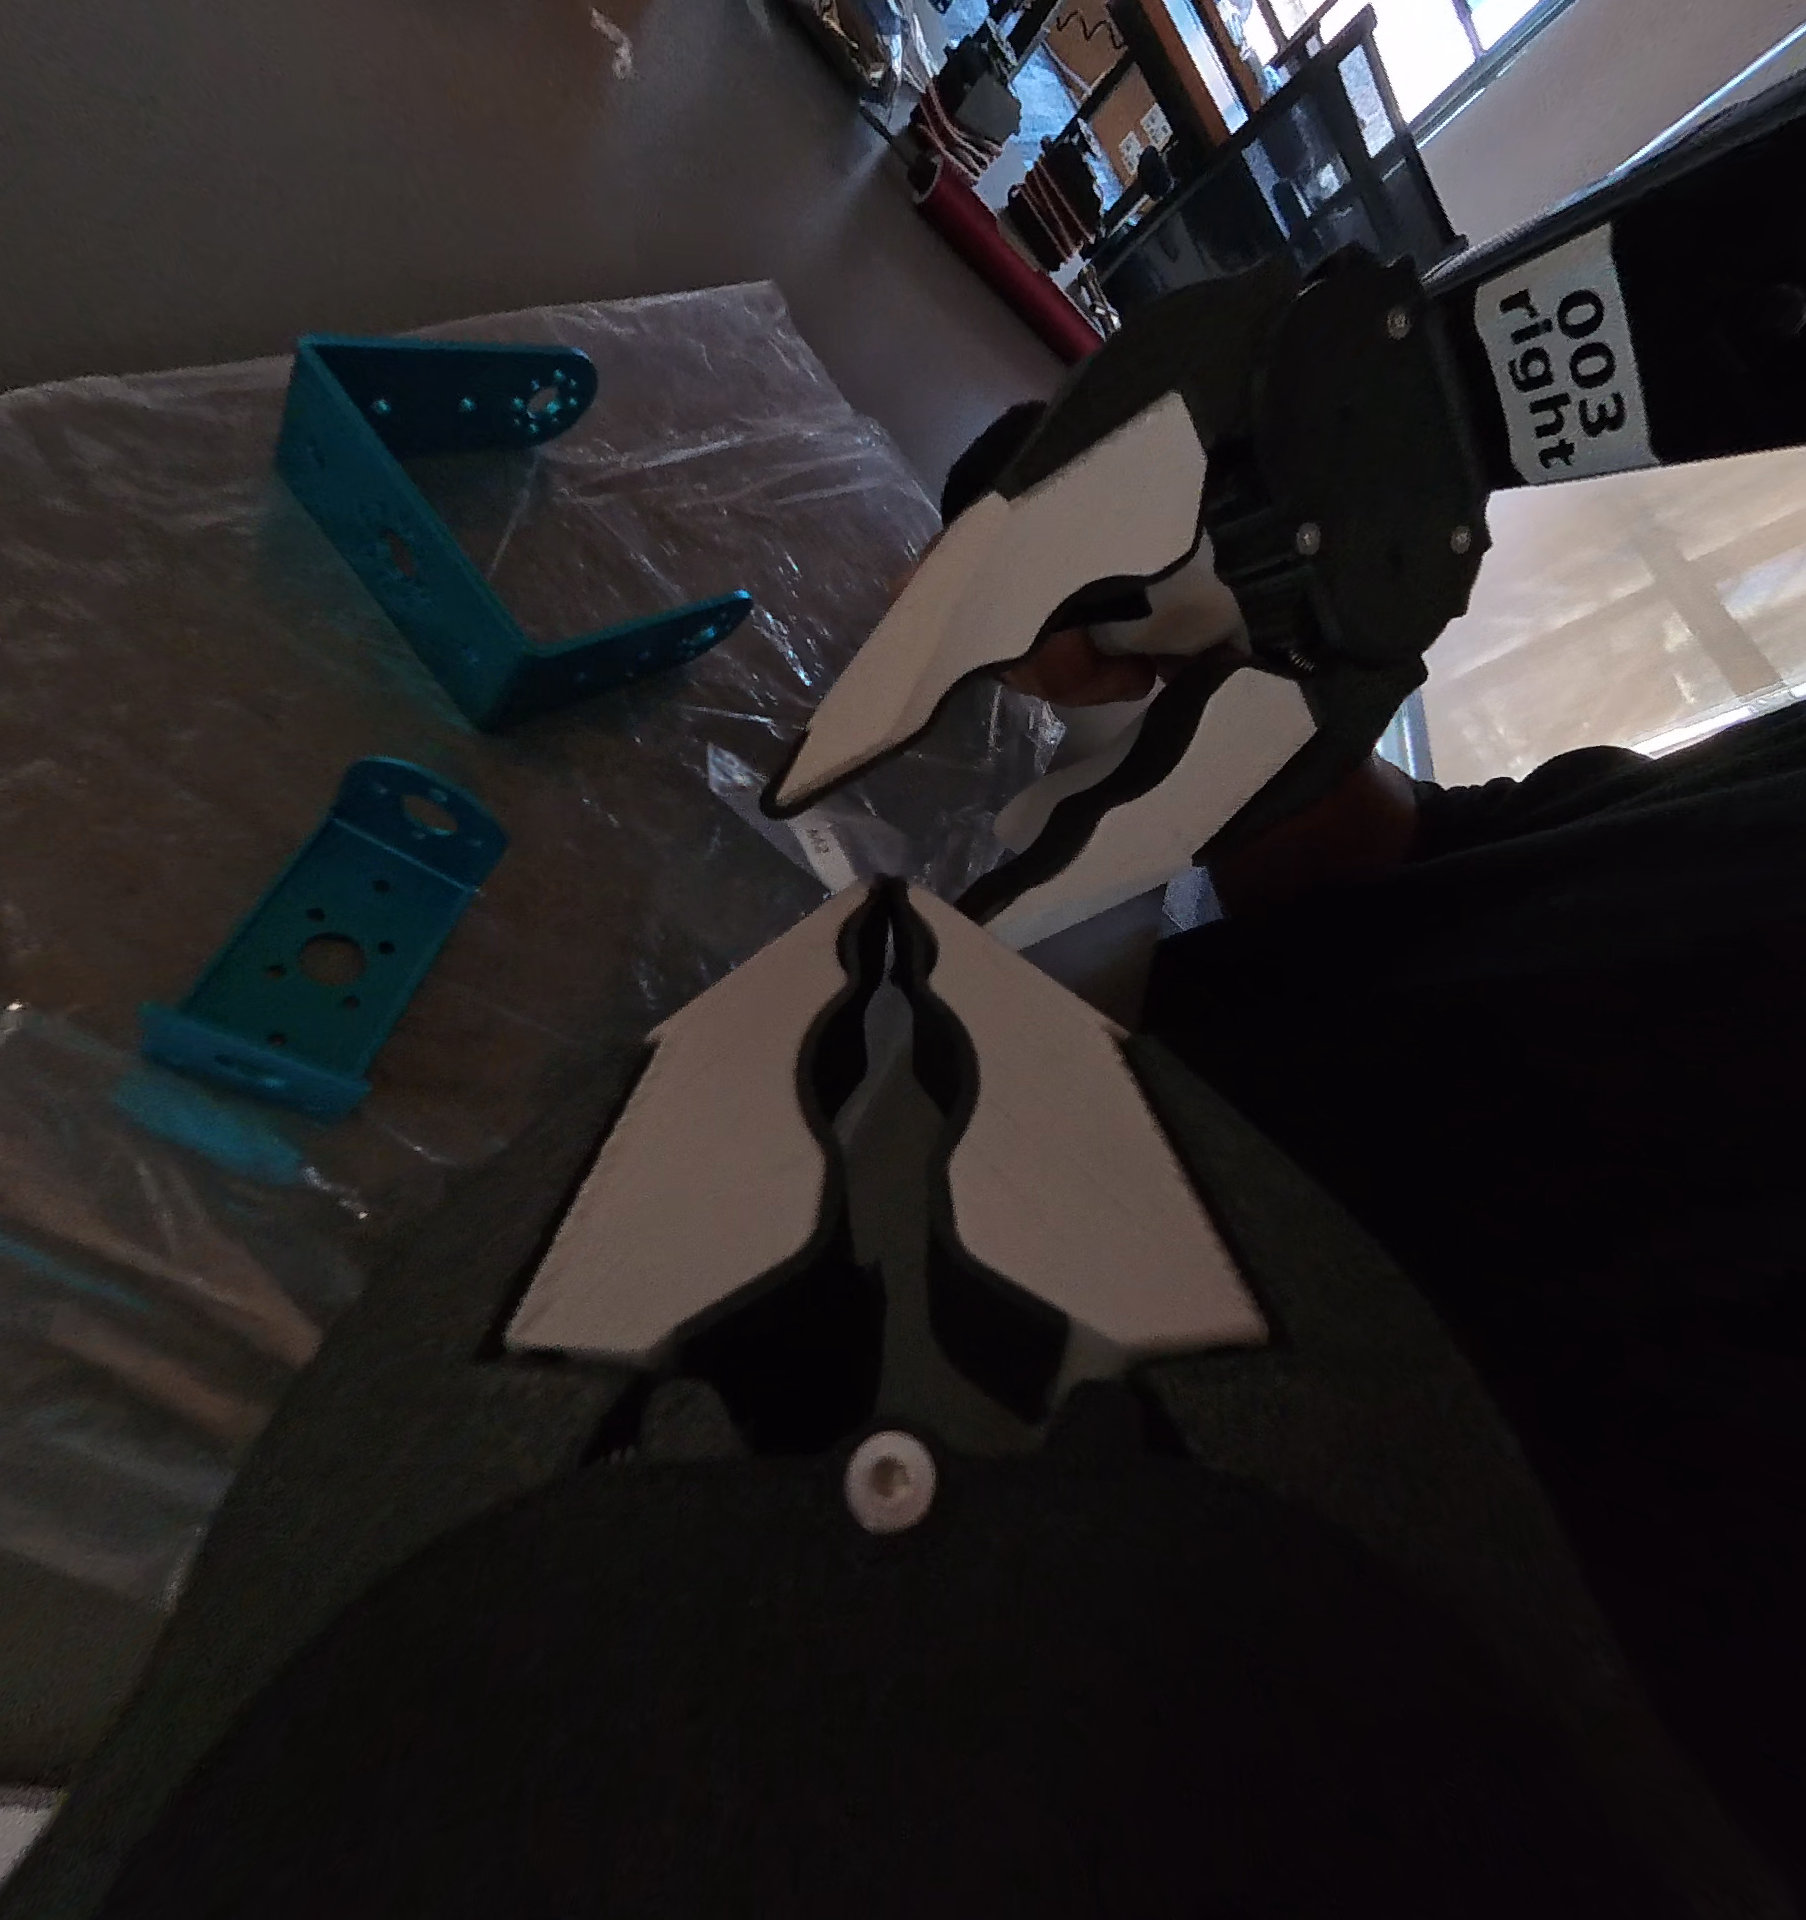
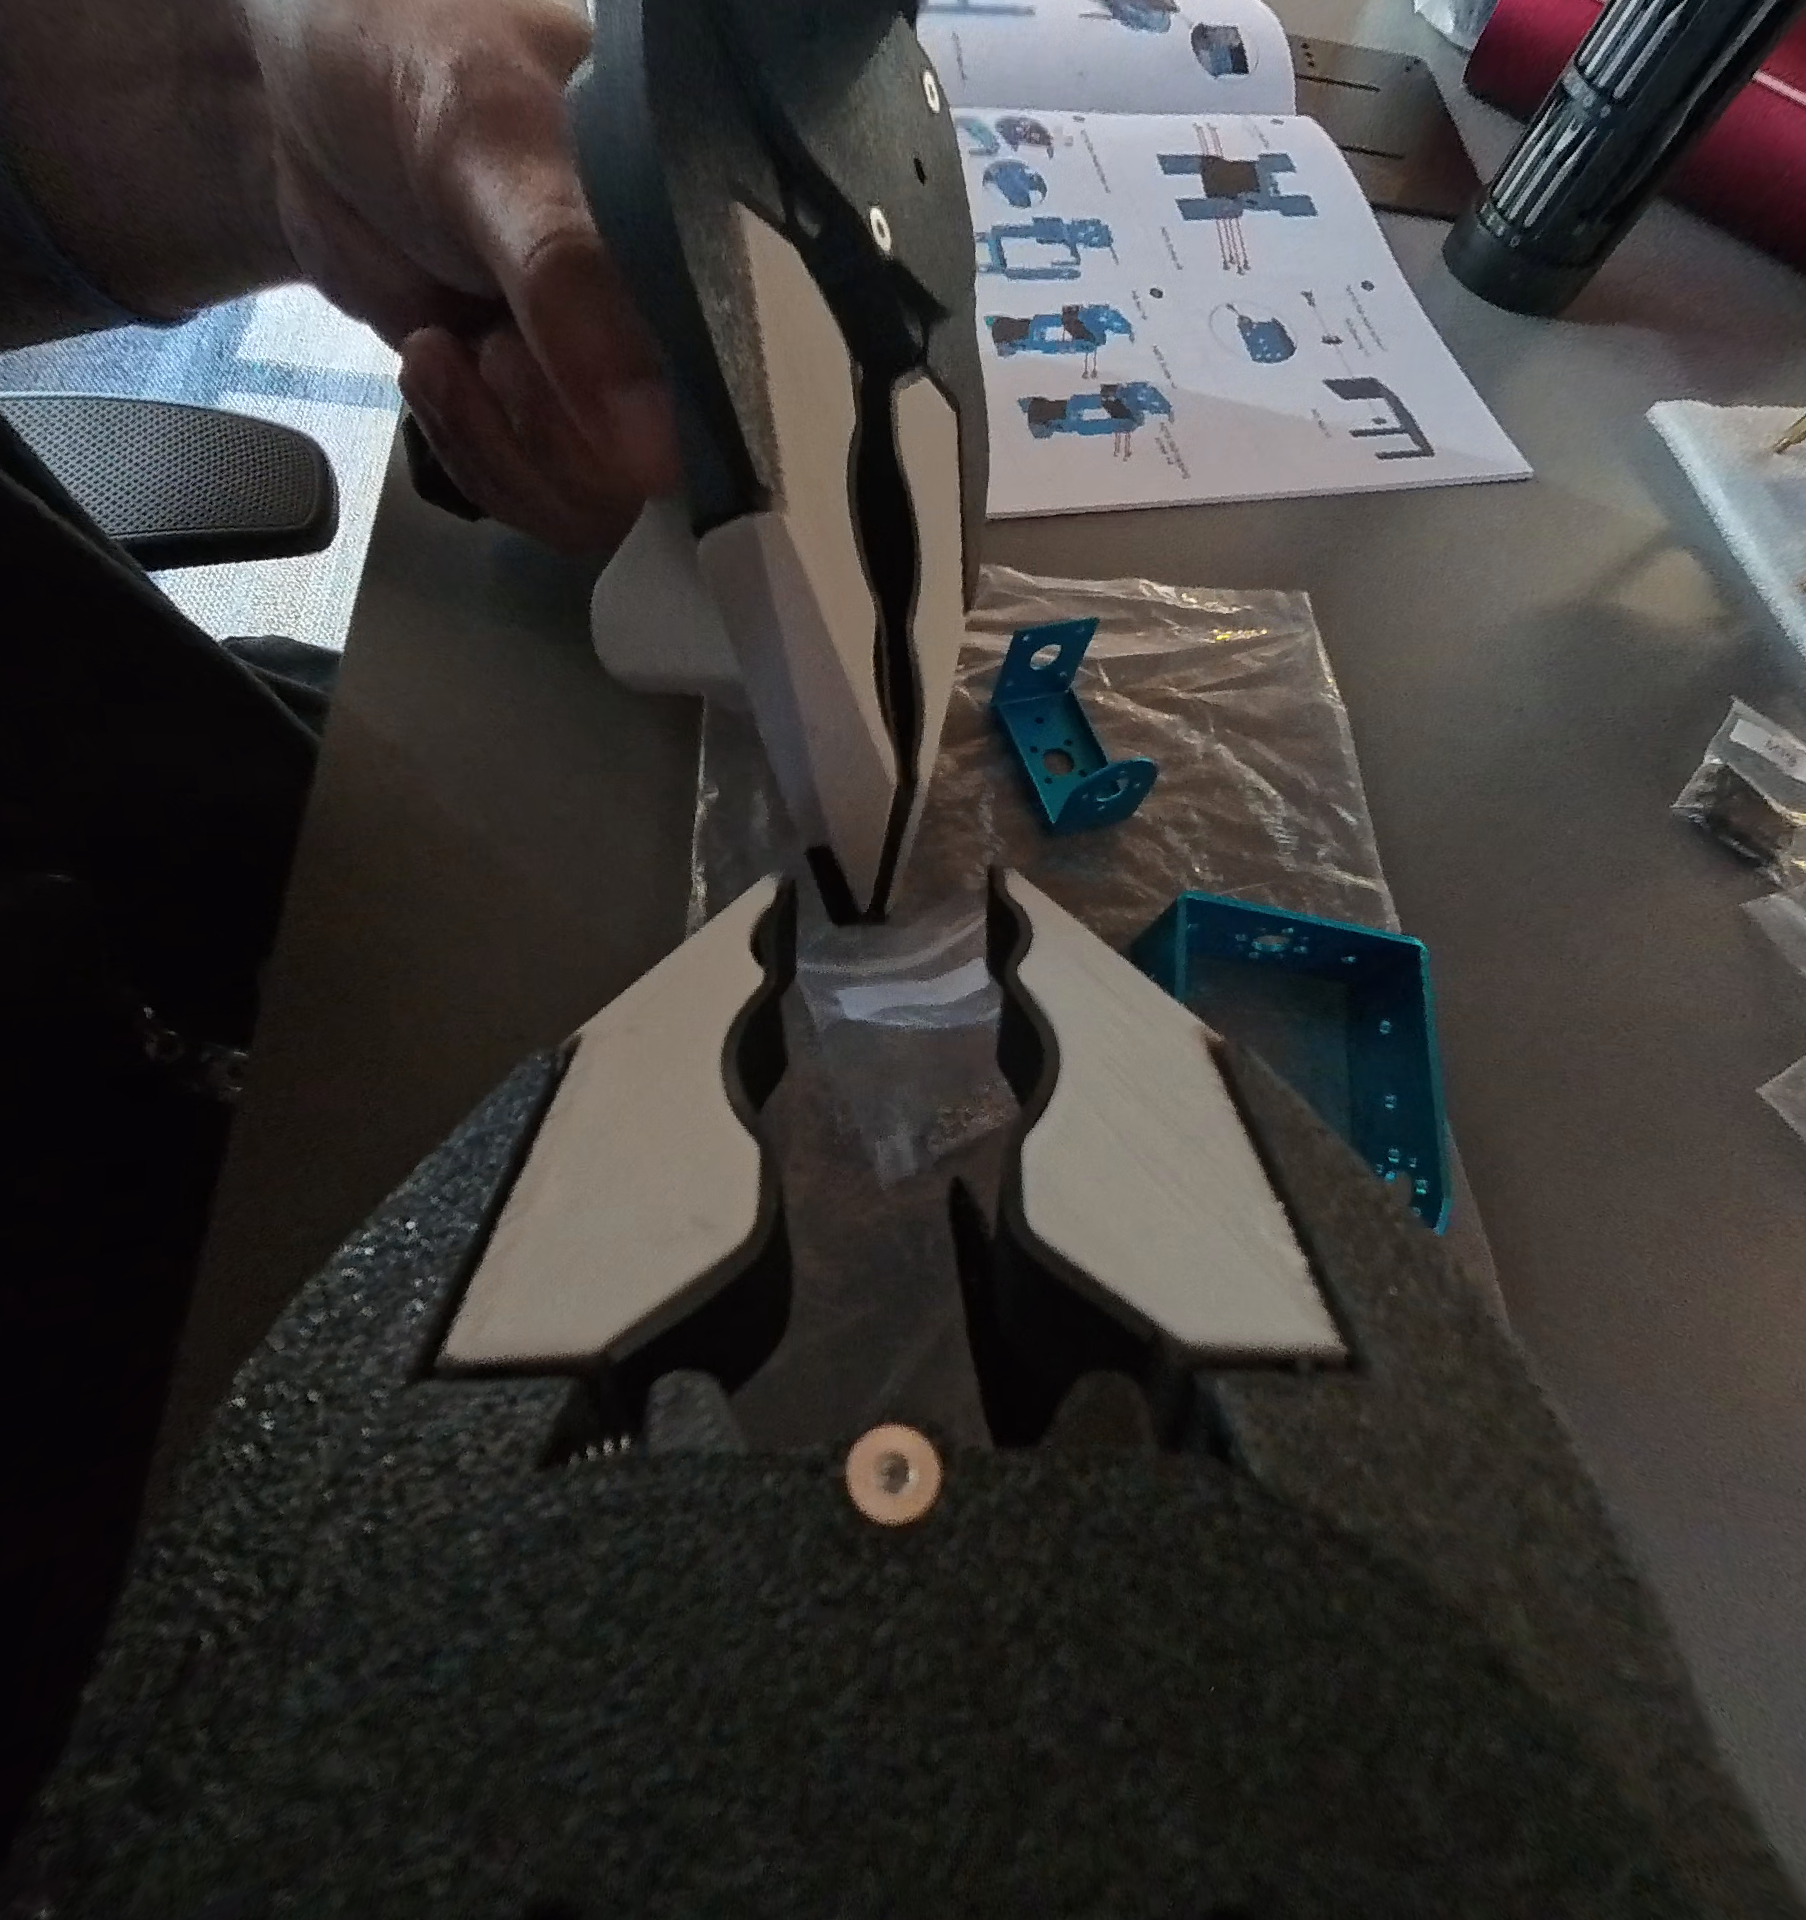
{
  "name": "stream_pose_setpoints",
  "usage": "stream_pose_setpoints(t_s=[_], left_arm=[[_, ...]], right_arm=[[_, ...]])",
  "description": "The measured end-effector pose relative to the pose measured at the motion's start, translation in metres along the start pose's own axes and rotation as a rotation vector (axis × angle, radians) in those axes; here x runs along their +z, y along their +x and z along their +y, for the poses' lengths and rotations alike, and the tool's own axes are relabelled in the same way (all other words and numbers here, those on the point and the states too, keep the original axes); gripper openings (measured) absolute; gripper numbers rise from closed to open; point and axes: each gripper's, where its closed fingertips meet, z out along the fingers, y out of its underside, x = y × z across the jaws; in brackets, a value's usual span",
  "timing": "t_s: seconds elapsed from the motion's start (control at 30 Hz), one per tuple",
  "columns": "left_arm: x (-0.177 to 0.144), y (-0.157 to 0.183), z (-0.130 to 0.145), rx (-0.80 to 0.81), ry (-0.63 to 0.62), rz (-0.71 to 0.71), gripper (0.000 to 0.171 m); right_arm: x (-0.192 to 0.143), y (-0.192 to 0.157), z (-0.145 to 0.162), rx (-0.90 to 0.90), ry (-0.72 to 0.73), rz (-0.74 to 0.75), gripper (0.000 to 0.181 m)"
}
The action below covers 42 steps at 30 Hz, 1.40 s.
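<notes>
My left gripper (image 1: 891, 896) is shut, its tips pinching the top edge of a small clear plastic bag (image 1: 982, 750) with a white label. In the right wrist view the left gripper (image 2: 871, 906) comes down from above, held by a hand (image 2: 442, 260), and the bag (image 2: 894, 982) hangs from its tips. My right gripper (image 2: 886, 883) is open with the bag between its fingers; the pads do not press on it. The right gripper also shows in the left wrist view (image 1: 878, 852), open. A large blue U-bracket (image 2: 1325, 1029) (image 1: 431, 540) and a smaller blue bracket (image 2: 1060, 748) (image 1: 327, 956) lie nearby.
The brackets rest on a big clear plastic sheet (image 2: 1190, 727) on the grey table (image 2: 1605, 623). An open instruction booklet (image 2: 1242, 312), a black cylinder (image 2: 1585, 156) and a red roll (image 2: 1761, 125) lie at the back. Small bags of parts (image 2: 1761, 800) lie at the right. Less than 4 cm separates the two grippers' tips. It is some 6 cm from my right tips to the large blue U-bracket (image 1: 431, 540). The right tips stand about 7 cm off the smaller blue bracket (image 1: 327, 956). My right wrist view (image 2: 1059, 755) looks at it from another angle.
</notes>
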Motion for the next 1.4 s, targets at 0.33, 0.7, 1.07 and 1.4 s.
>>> stream_pose_setpoints(t_s=[0.33, 0.7, 1.07, 1.4], left_arm=[[0.003, 0.002, -0.003, -0.002, 0.016, 0.024, 0.000], [0.009, 0.007, -0.018, -0.003, 0.065, 0.062, 0.000], [-0.001, 0.003, -0.025, -0.011, 0.103, 0.044, 0.000], [0.004, -0.001, -0.014, -0.056, 0.072, 0.037, 0.000]], right_arm=[[-0.022, 0.007, -0.002, 0.077, 0.033, 0.046, 0.041], [-0.026, -0.018, 0.001, 0.370, 0.064, -0.126, 0.042], [-0.033, 0.000, 0.004, 0.496, 0.134, -0.119, 0.032], [-0.018, -0.008, 0.000, 0.511, 0.107, -0.152, 0.033]])
